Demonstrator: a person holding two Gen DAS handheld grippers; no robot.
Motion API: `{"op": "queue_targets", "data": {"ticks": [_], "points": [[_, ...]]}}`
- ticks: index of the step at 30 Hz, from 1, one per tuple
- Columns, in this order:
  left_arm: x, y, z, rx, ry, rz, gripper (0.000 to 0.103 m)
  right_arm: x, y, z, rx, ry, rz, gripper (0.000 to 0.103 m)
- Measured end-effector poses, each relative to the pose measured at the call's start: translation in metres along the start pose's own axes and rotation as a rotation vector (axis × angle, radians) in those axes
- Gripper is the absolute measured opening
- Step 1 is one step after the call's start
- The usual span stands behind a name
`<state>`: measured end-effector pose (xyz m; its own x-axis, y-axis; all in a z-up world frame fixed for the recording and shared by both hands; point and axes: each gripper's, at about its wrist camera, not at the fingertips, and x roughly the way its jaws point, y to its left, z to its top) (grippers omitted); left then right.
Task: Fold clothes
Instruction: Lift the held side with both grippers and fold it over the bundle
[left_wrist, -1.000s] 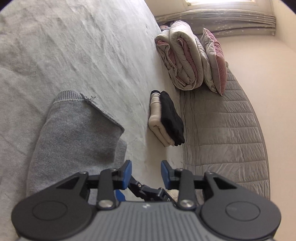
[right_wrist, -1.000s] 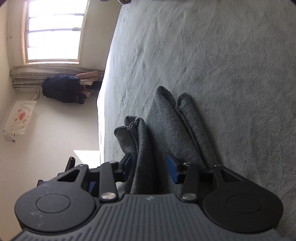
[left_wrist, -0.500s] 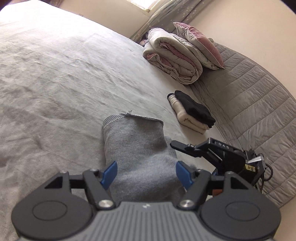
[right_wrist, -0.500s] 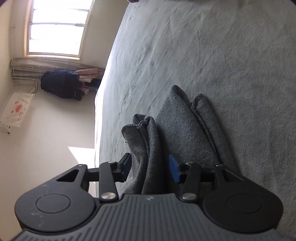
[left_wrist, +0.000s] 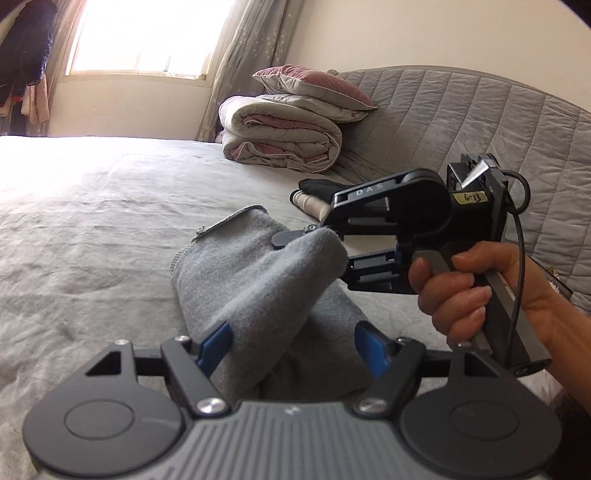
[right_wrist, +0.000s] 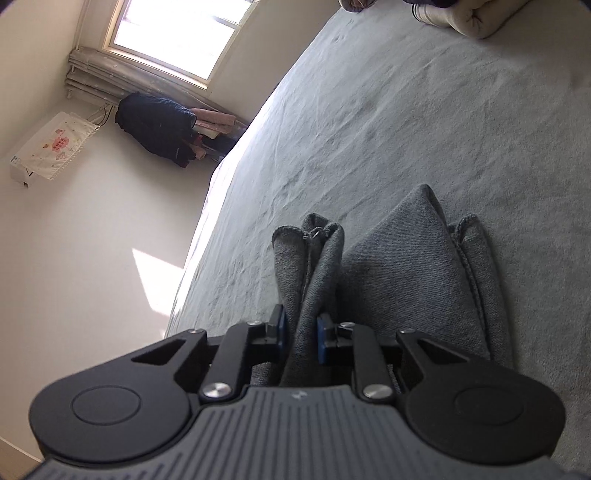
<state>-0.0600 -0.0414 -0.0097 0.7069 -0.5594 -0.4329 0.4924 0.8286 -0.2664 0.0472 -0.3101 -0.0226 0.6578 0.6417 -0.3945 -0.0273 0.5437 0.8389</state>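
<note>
A folded grey knit garment (left_wrist: 258, 280) lies on the grey bed sheet (left_wrist: 92, 221). My left gripper (left_wrist: 293, 347) is open, its blue pads on either side of the garment's near end, gripping nothing. In the left wrist view the right gripper (left_wrist: 314, 236), held by a hand (left_wrist: 458, 291), pinches one raised end of the garment above the rest. From the right wrist camera, my right gripper (right_wrist: 301, 338) is shut on a bunched fold of the grey garment (right_wrist: 406, 266), whose other layers rest on the sheet (right_wrist: 424, 110).
A small stack of folded clothes, cream and black (left_wrist: 314, 195), lies by the quilted headboard (left_wrist: 480, 122). A rolled duvet (left_wrist: 277, 136) with a pillow (left_wrist: 310, 79) sits beyond. The bed's edge (right_wrist: 221, 177) drops to the floor; dark clothes (right_wrist: 155, 125) hang under the window.
My right gripper closed on the garment's fold and lifted it. My left gripper swung to look level across the bed, and its fingers stand wider apart than a second ago.
</note>
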Motion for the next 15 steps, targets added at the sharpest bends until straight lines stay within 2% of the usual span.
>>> {"op": "queue_targets", "data": {"ticks": [3, 8, 11, 13, 15], "points": [[-0.009, 0.013, 0.007, -0.096, -0.025, -0.05, 0.073, -0.003, 0.0, 0.006, -0.018, -0.008, 0.029, 0.02], [-0.012, 0.025, 0.009, -0.171, -0.039, -0.086, 0.07, -0.006, -0.012, 0.011, 0.04, -0.017, 0.04, 0.02], [-0.014, 0.032, 0.01, -0.216, -0.047, -0.107, 0.06, -0.01, -0.02, 0.011, 0.086, -0.02, 0.043, 0.02], [-0.006, 0.037, 0.006, -0.28, -0.042, -0.101, 0.051, -0.018, -0.028, 0.009, 0.111, -0.023, 0.044, 0.02], [-0.001, 0.033, 0.006, -0.274, -0.035, -0.102, 0.046, -0.025, -0.032, 0.008, 0.122, -0.026, 0.042, 0.02]]}}
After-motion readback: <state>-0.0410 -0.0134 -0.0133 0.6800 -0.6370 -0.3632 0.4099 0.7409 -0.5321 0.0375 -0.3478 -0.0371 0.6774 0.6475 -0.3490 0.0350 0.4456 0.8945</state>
